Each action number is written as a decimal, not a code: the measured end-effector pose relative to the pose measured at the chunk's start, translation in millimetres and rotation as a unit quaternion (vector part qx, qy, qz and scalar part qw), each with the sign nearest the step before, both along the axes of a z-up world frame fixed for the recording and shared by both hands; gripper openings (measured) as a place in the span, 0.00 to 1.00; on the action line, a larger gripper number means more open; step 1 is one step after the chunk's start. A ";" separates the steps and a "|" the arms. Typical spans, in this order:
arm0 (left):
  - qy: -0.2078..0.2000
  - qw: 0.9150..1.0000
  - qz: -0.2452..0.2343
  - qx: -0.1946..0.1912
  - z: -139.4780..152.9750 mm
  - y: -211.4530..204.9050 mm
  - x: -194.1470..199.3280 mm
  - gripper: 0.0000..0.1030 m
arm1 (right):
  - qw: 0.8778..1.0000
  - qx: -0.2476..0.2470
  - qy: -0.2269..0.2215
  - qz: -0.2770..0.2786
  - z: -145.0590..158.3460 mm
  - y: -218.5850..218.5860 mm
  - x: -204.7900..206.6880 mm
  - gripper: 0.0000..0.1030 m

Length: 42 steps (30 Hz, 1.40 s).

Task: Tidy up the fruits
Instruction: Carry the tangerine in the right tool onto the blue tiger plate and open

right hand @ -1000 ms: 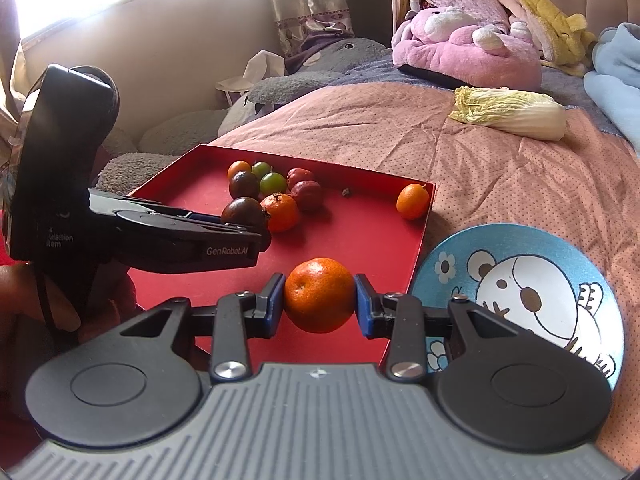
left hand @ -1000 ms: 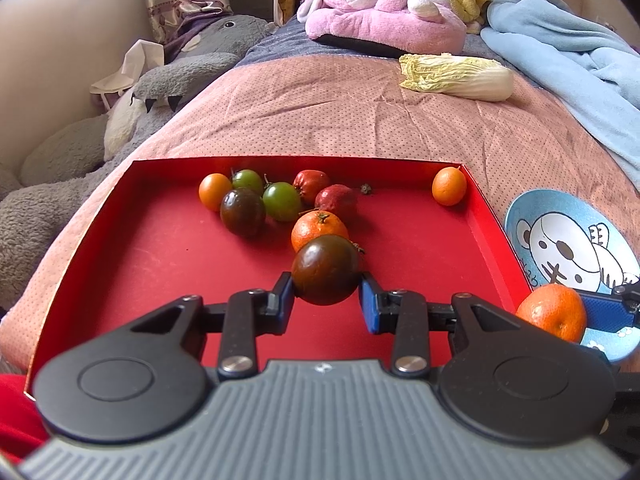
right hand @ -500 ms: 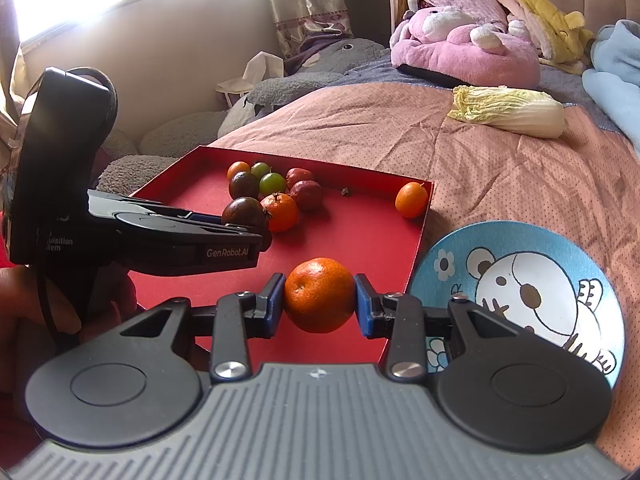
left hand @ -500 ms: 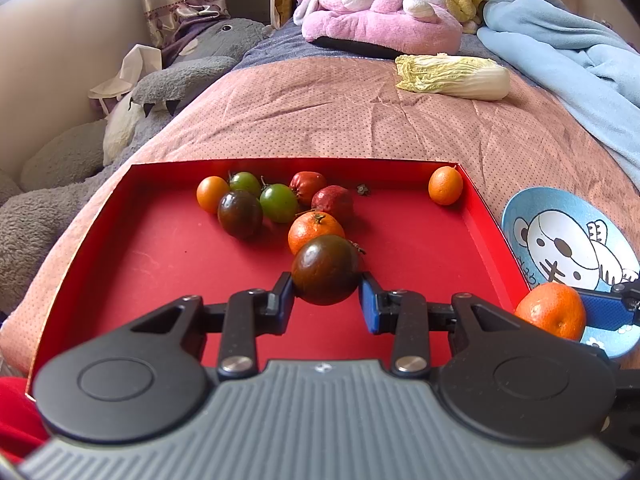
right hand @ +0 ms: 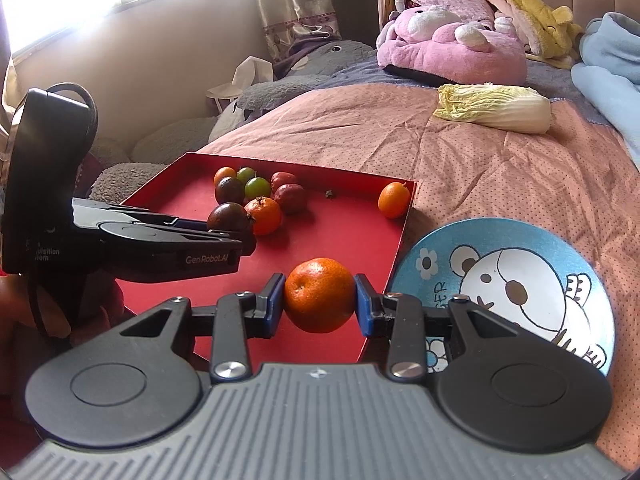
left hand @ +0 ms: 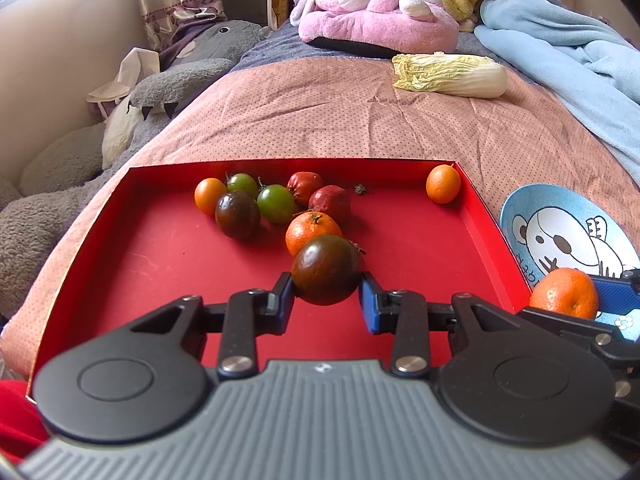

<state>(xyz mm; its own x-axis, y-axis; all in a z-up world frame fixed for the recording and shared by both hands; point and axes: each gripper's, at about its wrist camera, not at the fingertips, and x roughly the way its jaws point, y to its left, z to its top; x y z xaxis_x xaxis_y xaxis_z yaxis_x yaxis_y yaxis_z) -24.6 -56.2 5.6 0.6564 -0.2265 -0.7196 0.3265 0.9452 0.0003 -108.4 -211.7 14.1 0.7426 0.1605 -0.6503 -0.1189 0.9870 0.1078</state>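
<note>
Presently, surface: my work lies on a bed under a dotted pink quilt [left hand: 320, 120], a beige wall and patterned curtain at far left, a grey plush toy [left hand: 188, 76] slumped along that edge. Next rightward, a shallow red tray [left hand: 140, 264] with low upright walls rests on the quilt. Beyond it, at the head of the bed, a pink plush rabbit [left hand: 372, 16]; a napa cabbage [left hand: 448, 74] lying on its side; a rumpled light-blue blanket [left hand: 560, 48] at far right. Just beside the tray's right wall sits a blue plate [right hand: 500, 292] printed with a white cartoon bear.

Pose: both my grippers tilt downward. My left gripper [left hand: 326, 296] hangs over the tray's near middle, blue pads pressed on a dark brown-green tomato [left hand: 325, 269], smooth and glossy. My right gripper [right hand: 320, 300] hangs over the tray's right near edge beside the plate, clamping a dimpled tangerine [right hand: 319, 294].

Contents of tray, left to right: a small orange tomato [left hand: 209, 195], a second dark tomato [left hand: 237, 215], two green tomatoes [left hand: 275, 203], two wrinkled red fruits [left hand: 330, 202], a stemmed tangerine [left hand: 310, 230] clustered close together; one oval kumquat [left hand: 443, 183] alone in the far right corner.
</note>
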 end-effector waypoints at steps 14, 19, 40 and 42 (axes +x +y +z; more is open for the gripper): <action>-0.006 1.000 -0.014 0.001 1.8 -2.6 -3.8 0.37 | 1.000 0.002 -0.006 -0.016 2.9 -11.9 -2.5 0.41; -0.007 1.000 -0.015 0.002 1.7 -2.5 -4.3 0.37 | 0.999 -0.001 -0.012 -0.045 5.0 -34.1 -3.4 0.41; -0.018 0.999 -0.047 0.009 0.5 -10.9 -9.9 0.37 | 0.983 -0.055 0.039 -0.169 -59.4 -122.5 7.5 0.41; -0.018 0.998 -0.052 0.009 0.3 -11.2 -10.6 0.37 | 0.983 -0.055 0.038 -0.173 -61.0 -123.2 7.6 0.41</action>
<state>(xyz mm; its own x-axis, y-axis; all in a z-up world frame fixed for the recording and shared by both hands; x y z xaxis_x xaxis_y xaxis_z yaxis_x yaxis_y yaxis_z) -35.1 -67.3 5.9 0.6552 -0.2815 -0.7010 0.4223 0.9059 0.0309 -100.9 -335.0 -46.8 0.6893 -0.1668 -0.7051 0.2296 0.9733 -0.0058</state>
